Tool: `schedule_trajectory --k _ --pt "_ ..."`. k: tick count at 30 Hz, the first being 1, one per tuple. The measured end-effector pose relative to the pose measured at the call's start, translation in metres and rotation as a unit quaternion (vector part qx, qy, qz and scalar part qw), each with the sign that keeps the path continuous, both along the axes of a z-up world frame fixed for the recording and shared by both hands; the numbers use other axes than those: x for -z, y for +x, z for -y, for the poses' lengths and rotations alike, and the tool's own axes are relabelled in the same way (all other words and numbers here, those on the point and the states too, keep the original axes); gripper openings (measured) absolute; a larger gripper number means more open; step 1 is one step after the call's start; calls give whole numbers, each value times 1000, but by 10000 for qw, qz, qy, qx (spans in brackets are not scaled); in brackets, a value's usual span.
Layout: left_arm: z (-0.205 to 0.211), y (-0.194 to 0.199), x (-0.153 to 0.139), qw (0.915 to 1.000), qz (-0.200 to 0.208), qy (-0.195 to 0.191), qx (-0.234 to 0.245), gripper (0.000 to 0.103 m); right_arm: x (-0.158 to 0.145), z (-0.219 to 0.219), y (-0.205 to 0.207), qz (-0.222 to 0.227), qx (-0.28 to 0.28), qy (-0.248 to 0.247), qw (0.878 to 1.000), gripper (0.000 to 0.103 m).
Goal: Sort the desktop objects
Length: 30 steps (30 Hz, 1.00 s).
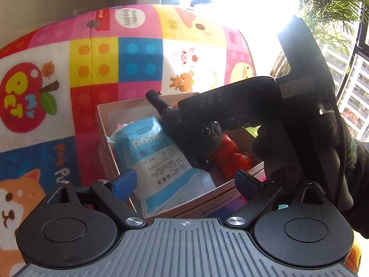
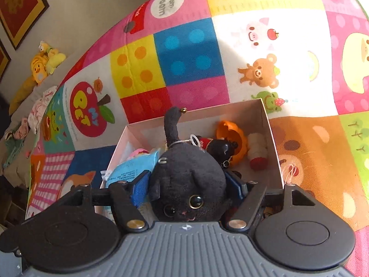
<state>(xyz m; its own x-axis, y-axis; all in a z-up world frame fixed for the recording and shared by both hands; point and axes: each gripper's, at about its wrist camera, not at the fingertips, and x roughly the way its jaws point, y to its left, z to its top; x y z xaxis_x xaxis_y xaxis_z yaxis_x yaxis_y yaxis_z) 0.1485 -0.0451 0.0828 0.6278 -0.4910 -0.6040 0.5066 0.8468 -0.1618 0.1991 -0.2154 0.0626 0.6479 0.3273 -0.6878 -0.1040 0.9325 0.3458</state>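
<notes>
Left wrist view: right tool (image 1: 221, 124) reads "DAS".

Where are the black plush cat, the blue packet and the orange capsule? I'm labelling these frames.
black plush cat (image 2: 184, 180): right wrist view, on its back.
blue packet (image 1: 159, 159): left wrist view, on its printed label.
orange capsule (image 2: 239, 140): right wrist view, on its shell.

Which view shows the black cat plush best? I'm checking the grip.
The right wrist view: the black cat plush fills the centre, clamped between the right tongs. The left wrist view shows it partly hidden over the box.
</notes>
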Motion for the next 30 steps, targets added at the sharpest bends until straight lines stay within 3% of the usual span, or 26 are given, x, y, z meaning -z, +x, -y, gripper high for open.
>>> schedule_trajectory --k 4,7,10,17,22,26,30 --pt "2 4 -1 10000 6 -19 -12 96 -15 2 -15 303 -147 -250 9991 70" --pt "6 6 1 10000 10 -24 30 96 -21 5 -21 387 -123 -719 9966 61" --pt "12 11 2 10000 -6 -46 68 96 -22 7 -28 404 -200 -950 9945 59" --pt "26 24 9 9998 24 94 162 99 -19 19 -39 276 -124 -857 9959 58" --pt "15 9 1 9997 200 162 41 99 -23 42 -59 438 41 -549 9975 56" --pt "-4 -19 -4 9975 649 195 -187 100 -23 58 -74 680 414 -752 9940 57" --pt "-13 -32 6 9973 595 242 -362 100 -9 65 -73 488 630 -955 9922 59"
